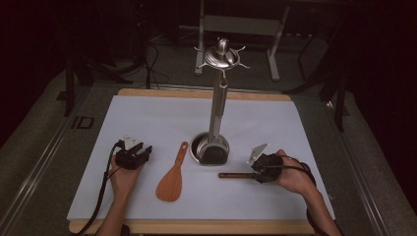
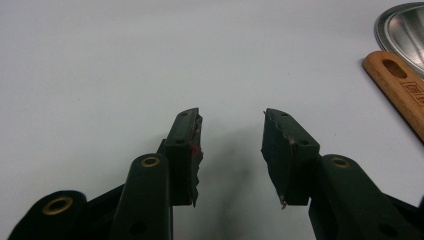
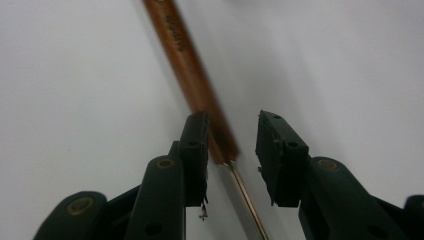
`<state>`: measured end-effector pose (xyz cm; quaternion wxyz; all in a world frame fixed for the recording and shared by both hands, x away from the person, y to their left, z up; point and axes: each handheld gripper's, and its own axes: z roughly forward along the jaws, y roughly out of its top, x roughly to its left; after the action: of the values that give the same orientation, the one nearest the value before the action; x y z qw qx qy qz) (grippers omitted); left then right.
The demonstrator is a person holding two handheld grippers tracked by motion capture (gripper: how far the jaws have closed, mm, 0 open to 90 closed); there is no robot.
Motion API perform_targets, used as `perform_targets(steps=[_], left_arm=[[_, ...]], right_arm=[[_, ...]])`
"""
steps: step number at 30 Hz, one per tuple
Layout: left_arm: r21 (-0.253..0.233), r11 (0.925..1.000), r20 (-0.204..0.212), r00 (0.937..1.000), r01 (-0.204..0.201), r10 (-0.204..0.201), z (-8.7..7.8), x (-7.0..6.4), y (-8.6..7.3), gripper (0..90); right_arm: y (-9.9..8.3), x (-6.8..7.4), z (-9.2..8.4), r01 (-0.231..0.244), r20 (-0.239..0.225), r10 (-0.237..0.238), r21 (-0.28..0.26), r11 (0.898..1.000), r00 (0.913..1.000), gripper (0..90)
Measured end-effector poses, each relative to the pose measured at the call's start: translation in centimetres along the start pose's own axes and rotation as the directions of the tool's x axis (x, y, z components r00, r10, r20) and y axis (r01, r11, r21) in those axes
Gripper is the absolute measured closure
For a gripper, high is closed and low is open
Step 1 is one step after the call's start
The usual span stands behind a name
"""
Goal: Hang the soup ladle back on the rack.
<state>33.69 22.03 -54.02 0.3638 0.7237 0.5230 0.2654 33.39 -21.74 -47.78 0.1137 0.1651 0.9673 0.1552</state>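
A utensil with a brown wooden handle (image 1: 235, 175) (image 3: 185, 55) and a thin metal shaft (image 3: 245, 195) lies flat on the white sheet at front right. My right gripper (image 1: 255, 173) (image 3: 232, 116) is down over it. Its jaws stand open astride the handle's end: the handle runs close by the left jaw, and a gap shows on the right jaw's side. A wooden rice spatula (image 1: 172, 182) (image 2: 400, 90) lies left of centre. My left gripper (image 1: 141, 150) (image 2: 231, 117) rests open on the sheet left of the spatula, with nothing between its jaws.
A tall metal utensil stand (image 1: 218, 103) with hooks at its top rises from a round metal base (image 1: 196, 145) (image 2: 400, 25) at mid-table; a dark object (image 1: 214, 155) sits at that base. The white sheet (image 1: 147, 118) covers a wooden tabletop.
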Motion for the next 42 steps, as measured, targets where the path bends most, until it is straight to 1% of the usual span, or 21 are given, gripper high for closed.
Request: perform_targets(steps=[5,12,13,16,21,23,25,26,28,29,31,33,37,39,40,42], left_arm=[[-0.001,1.0,0.0,1.0,0.001,-0.001,0.0,0.0,0.0,59.3],[0.0,1.0,-0.001,1.0,0.0,0.0,0.0,0.0,0.0,59.3],[0.0,1.0,-0.001,1.0,0.0,0.0,0.0,0.0,0.0,59.2],[-0.001,1.0,-0.001,1.0,0.001,-0.001,0.0,0.0,0.0,59.2],[-0.002,1.0,0.0,1.0,0.002,-0.002,0.0,0.0,0.0,59.1],[-0.002,1.0,0.001,1.0,0.002,-0.002,0.0,0.0,0.0,59.1],[-0.001,1.0,0.001,1.0,0.001,-0.001,-0.1,0.0,0.0,59.1],[-0.001,1.0,0.001,1.0,0.001,-0.001,0.0,0.0,0.0,59.2],[-0.002,1.0,0.001,1.0,0.002,-0.002,0.0,0.0,0.0,59.2],[-0.001,1.0,0.0,1.0,0.001,-0.001,0.0,0.0,0.0,59.2],[-0.001,1.0,-0.001,1.0,0.0,0.0,-0.1,0.0,0.0,59.2],[-0.001,1.0,-0.001,1.0,0.001,-0.001,0.0,0.0,0.0,59.2],[-0.001,1.0,-0.001,1.0,0.001,-0.001,0.0,0.0,0.0,59.2],[0.0,1.0,-0.001,1.0,0.0,0.0,0.0,0.0,0.0,59.2],[0.0,1.0,-0.001,1.0,0.001,-0.001,0.0,0.0,0.0,59.2],[0.0,1.0,-0.001,1.0,0.0,0.0,0.0,0.0,0.0,59.2]], right_arm=[[0.4,0.1,1.1,0.014,-0.05,-0.012,0.034,0.999,0.9987,65.7],[1.1,-0.1,2.2,0.033,-0.086,-0.028,0.059,0.998,0.9959,64.4],[1.2,-0.2,2.4,0.036,-0.088,-0.03,0.067,0.997,0.9957,64.5],[1.4,-0.7,2.8,0.028,-0.073,-0.021,0.091,0.995,0.9971,64.9],[1.7,-1.8,3.1,-0.027,-0.042,0.032,0.12,0.992,0.9986,66.5],[1.7,-2.5,3.2,-0.06,-0.036,0.065,0.128,0.99,0.9972,66.7],[1.5,-3.0,3.1,-0.095,-0.043,0.103,0.145,0.985,0.9938,66.7],[1.3,-3.2,3.1,-0.115,-0.034,0.121,0.152,0.982,0.992,66.8],[1.0,-3.8,3.1,-0.135,0.005,0.137,0.172,0.976,0.9906,68.1],[0.8,-4.1,3.1,-0.152,0.01,0.152,0.179,0.972,0.9883,68.4],[0.4,-4.8,3.1,-0.191,0.024,0.189,0.175,0.966,0.9816,69.0],[0.2,-5.5,3.1,-0.231,0.036,0.229,0.178,0.956,0.9728,69.4],[-0.1,-6.7,3.2,-0.297,0.032,0.296,0.164,0.941,0.9547,69.4],[-0.1,-7.2,3.2,-0.325,0.031,0.325,0.165,0.931,0.9453,69.6],[-0.1,-7.4,3.3,-0.327,0.036,0.325,0.165,0.931,0.945,69.7],[-0.1,-7.8,3.4,-0.337,0.043,0.335,0.165,0.927,0.9413,70.2]])
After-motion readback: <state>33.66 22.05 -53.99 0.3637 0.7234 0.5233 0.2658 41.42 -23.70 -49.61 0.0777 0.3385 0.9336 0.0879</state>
